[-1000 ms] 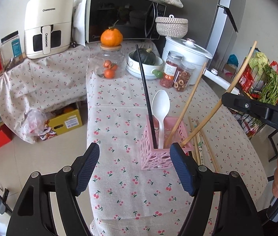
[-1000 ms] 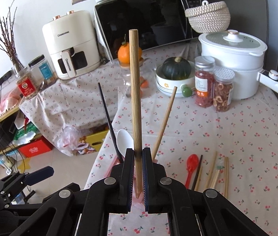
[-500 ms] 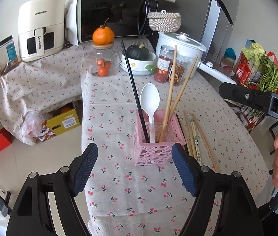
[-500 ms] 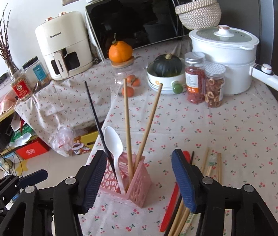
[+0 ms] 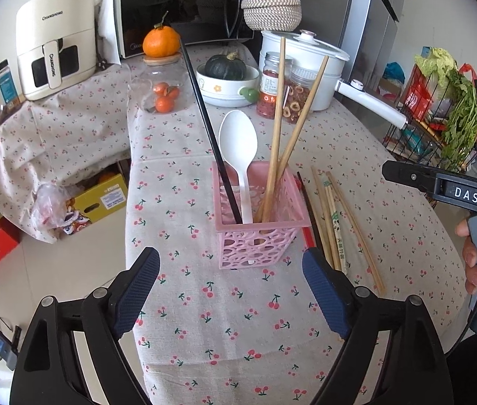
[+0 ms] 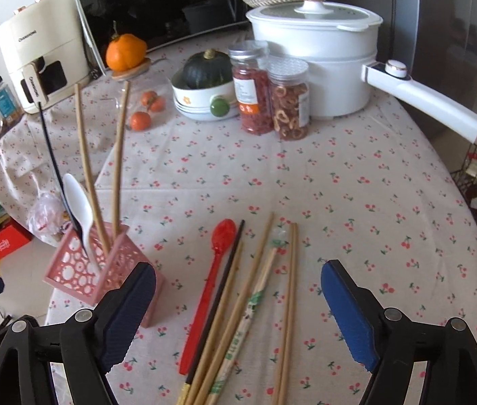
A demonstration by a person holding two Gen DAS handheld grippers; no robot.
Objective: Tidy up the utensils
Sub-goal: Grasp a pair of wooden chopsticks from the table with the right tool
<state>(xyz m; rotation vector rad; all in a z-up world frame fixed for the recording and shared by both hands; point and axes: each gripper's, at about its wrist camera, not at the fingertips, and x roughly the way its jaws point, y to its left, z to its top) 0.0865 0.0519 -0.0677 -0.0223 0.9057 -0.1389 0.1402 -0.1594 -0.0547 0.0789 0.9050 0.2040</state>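
A pink perforated holder [image 5: 258, 222] stands on the cherry-print table [image 5: 225, 330]. It holds a white spoon [image 5: 238, 138], a black chopstick [image 5: 204, 114] and two wooden chopsticks [image 5: 277, 125]. The holder also shows in the right wrist view [image 6: 86, 270]. Beside it lie a red spoon [image 6: 211, 276], a black chopstick [image 6: 225, 287] and several wooden chopsticks [image 6: 255, 287]. My left gripper [image 5: 231, 293] is open and empty just in front of the holder. My right gripper [image 6: 238, 310] is open and empty above the loose chopsticks.
At the back stand a white pot [image 6: 319, 54] with a long handle, two jars [image 6: 272, 94], a bowl with a squash [image 6: 204, 81], a glass jar with an orange on top [image 5: 160, 74], a microwave [image 5: 177, 6] and an air fryer [image 5: 52, 37]. The floor drops off at the left.
My right gripper has let go of a wooden chopstick into the holder, opened, and moved right over the loose utensils. My left gripper has drawn slightly nearer the holder.
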